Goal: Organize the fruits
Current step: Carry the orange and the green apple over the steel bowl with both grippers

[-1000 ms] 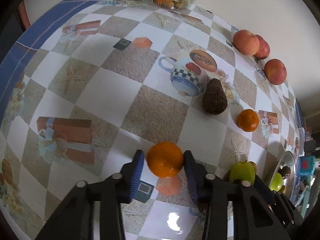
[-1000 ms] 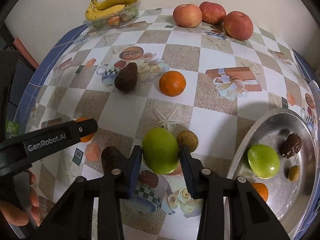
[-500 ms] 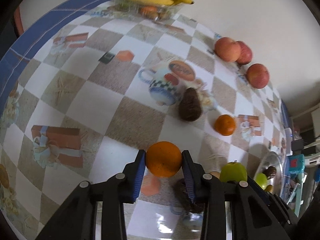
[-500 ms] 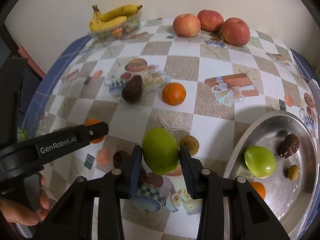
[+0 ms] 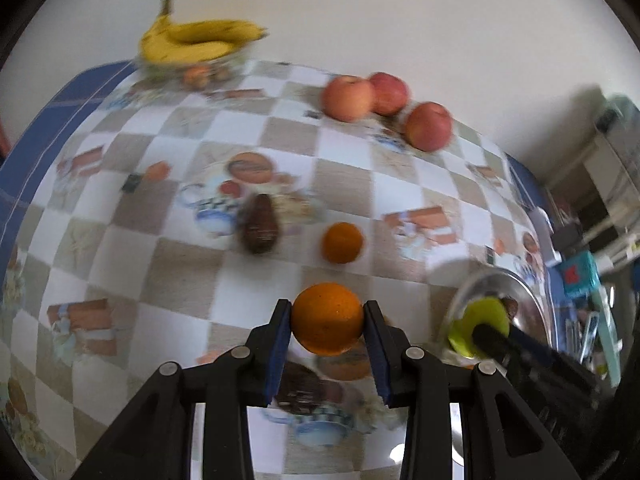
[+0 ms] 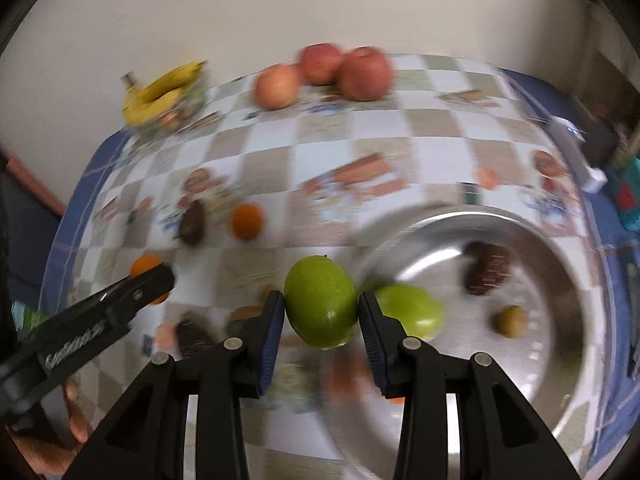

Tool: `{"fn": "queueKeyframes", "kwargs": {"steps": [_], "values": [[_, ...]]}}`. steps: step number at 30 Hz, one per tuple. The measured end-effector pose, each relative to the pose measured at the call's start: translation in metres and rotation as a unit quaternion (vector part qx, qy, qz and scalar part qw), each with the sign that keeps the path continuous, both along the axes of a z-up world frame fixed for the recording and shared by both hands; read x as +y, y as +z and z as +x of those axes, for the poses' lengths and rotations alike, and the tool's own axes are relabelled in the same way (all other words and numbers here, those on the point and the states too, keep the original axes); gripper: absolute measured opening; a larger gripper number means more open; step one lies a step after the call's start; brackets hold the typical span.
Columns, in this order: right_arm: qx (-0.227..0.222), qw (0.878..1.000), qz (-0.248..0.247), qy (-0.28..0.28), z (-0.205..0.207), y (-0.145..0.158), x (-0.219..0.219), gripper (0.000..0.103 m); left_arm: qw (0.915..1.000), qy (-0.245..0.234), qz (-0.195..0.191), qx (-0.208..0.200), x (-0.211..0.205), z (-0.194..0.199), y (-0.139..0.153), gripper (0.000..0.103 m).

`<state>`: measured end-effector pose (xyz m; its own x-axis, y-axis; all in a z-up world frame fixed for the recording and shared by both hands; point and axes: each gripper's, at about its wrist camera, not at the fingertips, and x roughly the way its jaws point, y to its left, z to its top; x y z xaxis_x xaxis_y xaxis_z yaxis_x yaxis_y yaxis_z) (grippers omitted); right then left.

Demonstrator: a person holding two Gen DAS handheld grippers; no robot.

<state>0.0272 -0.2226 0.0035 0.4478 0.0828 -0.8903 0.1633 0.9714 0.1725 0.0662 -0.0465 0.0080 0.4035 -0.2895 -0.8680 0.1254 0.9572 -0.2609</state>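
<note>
My left gripper (image 5: 326,318) is shut on an orange (image 5: 327,319) and holds it above the checked tablecloth. My right gripper (image 6: 321,308) is shut on a green mango (image 6: 321,307) and holds it up beside the left rim of the steel bowl (image 6: 560,380). The bowl holds another green mango (image 6: 416,312), a dark avocado (image 6: 488,268) and a small brown fruit (image 6: 510,321). The left gripper with its orange (image 6: 146,266) also shows in the right wrist view. The bowl (image 5: 520,292) lies to the right in the left wrist view.
On the table lie a second orange (image 5: 343,242), a dark avocado (image 5: 260,228), three red apples (image 5: 384,98) at the back and bananas (image 5: 196,40) on a clear tray at the back left. A dark fruit (image 6: 192,334) lies below my right gripper.
Both grippers have lifted their fruit and swung right toward the bowl. The left gripper closed fully on the orange. The views are now motion-blurred.
</note>
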Motion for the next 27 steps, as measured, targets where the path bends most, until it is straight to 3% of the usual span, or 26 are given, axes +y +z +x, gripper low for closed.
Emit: {"fn": "queueKeyframes", "kwargs": {"steps": [6,15,23,27], "values": [[-0.006,0.997,-0.001,-0.075,-0.011,0.006,-0.057,0.040,0.9969,-0.075,0.005,-0.021,-0.049,-0.018,0.008,0.038],[-0.002,0.990,0.008,-0.142,-0.036,0.003,-0.113,0.040,0.9822,-0.187,-0.017,0.004,-0.120,-0.059,0.003,0.038],[0.007,0.990,0.011,-0.142,-0.054,-0.003,-0.122,0.040,0.9682,-0.248,-0.001,0.034,-0.157,-0.089,-0.014,0.039],[0.022,0.991,0.019,-0.132,-0.057,-0.012,-0.120,0.040,0.9658,-0.255,0.014,0.043,-0.163,-0.096,-0.022,0.039]]}}
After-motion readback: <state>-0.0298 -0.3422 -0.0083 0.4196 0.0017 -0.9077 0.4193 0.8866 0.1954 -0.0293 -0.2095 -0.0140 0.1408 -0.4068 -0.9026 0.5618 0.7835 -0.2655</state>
